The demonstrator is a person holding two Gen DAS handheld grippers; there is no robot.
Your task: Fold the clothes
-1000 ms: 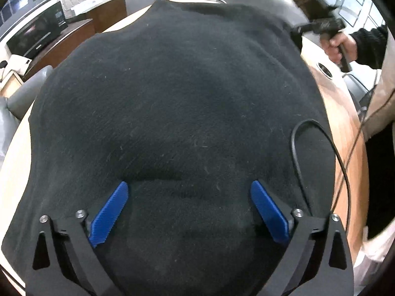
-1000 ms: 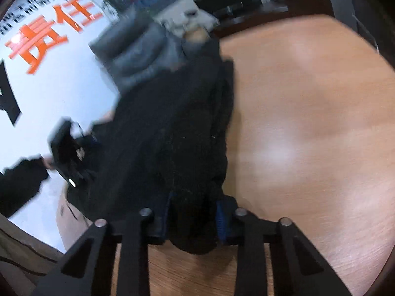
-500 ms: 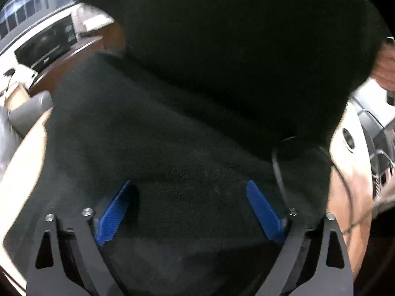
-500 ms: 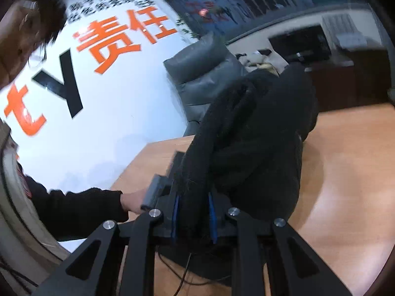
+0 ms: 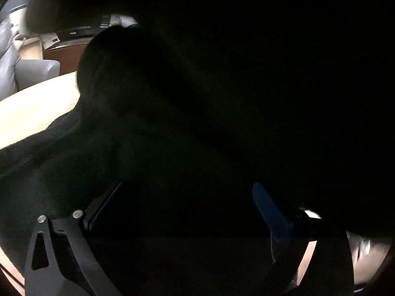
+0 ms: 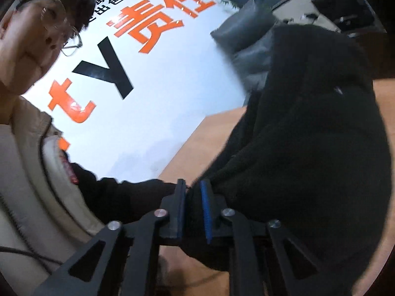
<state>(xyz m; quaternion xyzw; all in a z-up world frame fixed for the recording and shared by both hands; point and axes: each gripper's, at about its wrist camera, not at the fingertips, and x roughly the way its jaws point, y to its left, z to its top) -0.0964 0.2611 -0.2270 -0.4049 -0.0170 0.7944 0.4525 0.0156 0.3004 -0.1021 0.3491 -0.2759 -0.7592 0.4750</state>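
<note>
black fleece garment (image 6: 308, 128) bunched, fills right of frame, right gripper (image 6: 195, 212) clamped on its edge, left gripper (image 5: 185, 212) fingers wide apart, fabric betw them

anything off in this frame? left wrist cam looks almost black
Yes: the black garment is draped right across the left gripper, blocking most of that view. Its jaws stand open. The right gripper is shut on a bunched fold, lifted off the wooden table.
</note>
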